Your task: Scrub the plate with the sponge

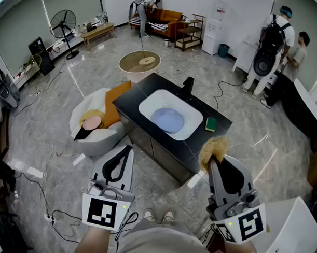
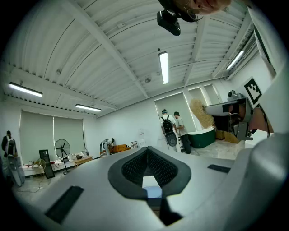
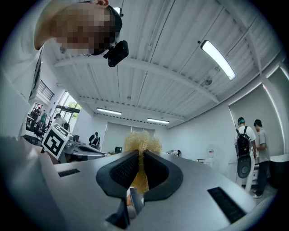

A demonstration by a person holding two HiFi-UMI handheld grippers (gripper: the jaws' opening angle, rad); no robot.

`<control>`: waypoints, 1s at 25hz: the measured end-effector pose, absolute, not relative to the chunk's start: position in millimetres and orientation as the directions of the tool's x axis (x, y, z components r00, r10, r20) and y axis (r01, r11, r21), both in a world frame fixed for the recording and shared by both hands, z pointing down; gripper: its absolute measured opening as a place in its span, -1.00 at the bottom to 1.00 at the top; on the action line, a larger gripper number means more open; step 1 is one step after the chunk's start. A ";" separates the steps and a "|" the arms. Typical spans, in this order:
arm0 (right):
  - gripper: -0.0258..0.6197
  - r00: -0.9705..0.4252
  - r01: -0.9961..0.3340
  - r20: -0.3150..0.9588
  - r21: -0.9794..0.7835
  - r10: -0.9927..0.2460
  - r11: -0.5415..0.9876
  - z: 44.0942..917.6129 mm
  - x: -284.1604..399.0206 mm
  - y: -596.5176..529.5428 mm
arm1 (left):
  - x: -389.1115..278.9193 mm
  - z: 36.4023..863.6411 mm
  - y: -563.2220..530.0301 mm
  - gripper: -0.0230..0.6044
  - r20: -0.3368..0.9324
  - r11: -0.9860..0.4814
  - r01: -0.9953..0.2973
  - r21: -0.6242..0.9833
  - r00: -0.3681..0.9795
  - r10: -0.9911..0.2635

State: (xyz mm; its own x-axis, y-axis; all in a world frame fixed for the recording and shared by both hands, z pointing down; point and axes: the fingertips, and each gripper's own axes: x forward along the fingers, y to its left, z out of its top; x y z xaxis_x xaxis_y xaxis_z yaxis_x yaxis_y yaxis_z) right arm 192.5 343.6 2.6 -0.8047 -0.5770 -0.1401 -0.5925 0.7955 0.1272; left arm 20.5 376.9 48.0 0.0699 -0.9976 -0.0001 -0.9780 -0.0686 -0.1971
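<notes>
A pale blue plate (image 1: 167, 119) lies in the white sink (image 1: 149, 99) of a black counter (image 1: 132, 100). On the counter to the right of the sink rests a green sponge (image 1: 210, 124). Both grippers are held up in front of the counter, well short of it. My right gripper (image 1: 215, 157) (image 3: 139, 155) is shut on a fuzzy yellow scrubber (image 1: 213, 149) (image 3: 141, 142), which sticks out above its tips. My left gripper (image 1: 127, 148) (image 2: 147, 151) is shut with nothing between its jaws. In the left gripper view the scrubber (image 2: 198, 113) shows off to the right.
A black faucet (image 1: 188, 88) stands at the sink's far rim. A white tub seat with an orange cushion (image 1: 115, 109) sits left of the counter, and a round table (image 1: 140, 60) behind it. Two people (image 1: 278, 44) stand at the far right. Cables trail over the floor (image 1: 57, 213). A white box (image 1: 295, 232) stands near right.
</notes>
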 end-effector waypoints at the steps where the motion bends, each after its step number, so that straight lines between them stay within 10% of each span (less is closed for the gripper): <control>1: -0.75 -0.804 -0.593 -0.144 0.119 -0.577 0.797 3.4 193.9 342.7 | 21.8 49.8 376.0 -0.86 0.001 -0.069 -0.978 -0.196 0.070 -0.998; 25: -0.75 -0.857 -0.510 -0.134 0.069 -0.498 0.858 26.5 224.1 318.6 | 61.2 59.3 356.9 -0.86 0.018 -0.031 -0.978 -0.204 0.028 -0.999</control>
